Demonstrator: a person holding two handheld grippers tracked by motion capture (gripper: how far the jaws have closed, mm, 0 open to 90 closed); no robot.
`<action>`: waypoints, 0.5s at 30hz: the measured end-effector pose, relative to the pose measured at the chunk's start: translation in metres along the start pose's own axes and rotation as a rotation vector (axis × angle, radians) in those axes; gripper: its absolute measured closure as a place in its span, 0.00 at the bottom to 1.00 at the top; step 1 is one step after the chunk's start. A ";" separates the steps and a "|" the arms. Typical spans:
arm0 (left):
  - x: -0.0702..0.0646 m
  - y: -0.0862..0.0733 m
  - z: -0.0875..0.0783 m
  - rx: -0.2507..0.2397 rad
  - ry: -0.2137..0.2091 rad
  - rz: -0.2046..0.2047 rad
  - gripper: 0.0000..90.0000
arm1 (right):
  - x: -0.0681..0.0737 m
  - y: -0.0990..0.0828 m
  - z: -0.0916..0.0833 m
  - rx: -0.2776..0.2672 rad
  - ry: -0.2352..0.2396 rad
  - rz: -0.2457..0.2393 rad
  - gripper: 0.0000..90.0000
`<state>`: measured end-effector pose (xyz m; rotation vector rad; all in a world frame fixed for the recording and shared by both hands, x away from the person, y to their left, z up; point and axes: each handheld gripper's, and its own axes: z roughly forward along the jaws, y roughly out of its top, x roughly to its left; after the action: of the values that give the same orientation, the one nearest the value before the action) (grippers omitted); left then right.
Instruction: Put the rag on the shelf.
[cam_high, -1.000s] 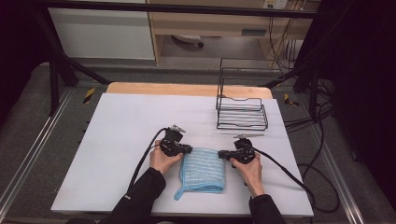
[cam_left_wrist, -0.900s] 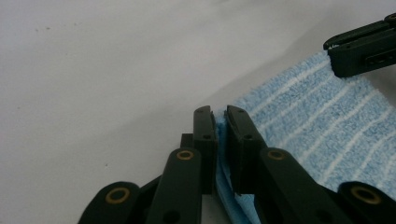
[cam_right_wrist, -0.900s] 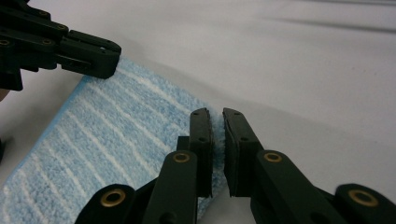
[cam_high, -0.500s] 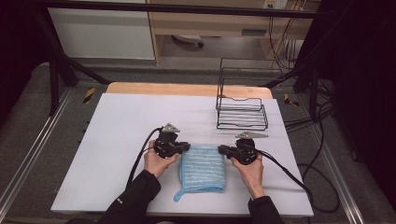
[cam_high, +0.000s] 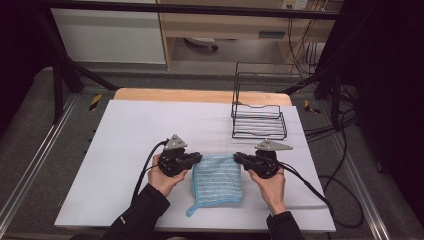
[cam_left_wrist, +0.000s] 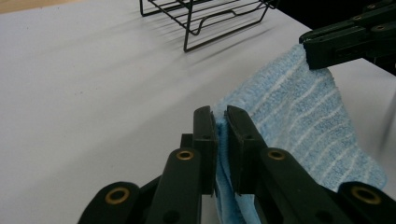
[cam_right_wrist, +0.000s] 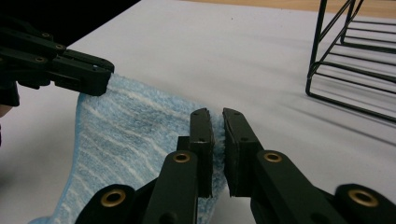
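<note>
A light blue striped cloth (cam_high: 217, 177) lies folded on the white table (cam_high: 125, 135), its far edge lifted off the surface. My left gripper (cam_high: 198, 158) is shut on the cloth's far left corner; in the left gripper view the blue cloth (cam_left_wrist: 299, 116) is pinched between the two black jaws of my left gripper (cam_left_wrist: 220, 121). My right gripper (cam_high: 237, 158) is shut on the far right corner, and in the right gripper view the cloth (cam_right_wrist: 135, 126) sits between the jaws of my right gripper (cam_right_wrist: 217, 123). A small loop (cam_high: 190, 212) hangs at the cloth's near left corner.
A black wire rack (cam_high: 258, 116) stands at the back right of the table, also seen as a wire rack (cam_left_wrist: 205, 16) and a rack (cam_right_wrist: 355, 60) in the gripper views. Cables (cam_high: 320, 192) trail from both grippers. A wooden edge (cam_high: 200, 96) runs along the table's far side.
Both grippers have risen and moved toward the far side, lifting the cloth's far edge with them. The cloth now stretches between the two grippers.
</note>
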<state>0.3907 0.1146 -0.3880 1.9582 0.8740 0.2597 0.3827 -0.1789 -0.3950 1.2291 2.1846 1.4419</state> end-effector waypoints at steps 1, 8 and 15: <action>-0.001 0.000 -0.001 -0.008 -0.001 -0.003 0.92 | 0.000 0.001 -0.002 -0.004 0.002 0.003 0.93; -0.008 0.005 -0.009 -0.061 -0.009 -0.005 0.92 | 0.003 0.006 -0.011 -0.046 -0.008 -0.022 0.93; -0.015 0.012 -0.017 -0.110 -0.004 0.004 0.92 | 0.006 0.013 -0.021 -0.083 -0.013 -0.054 0.93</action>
<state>0.3772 0.1122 -0.3663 1.8586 0.8358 0.3002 0.3731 -0.1862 -0.3728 1.1399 2.1103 1.4830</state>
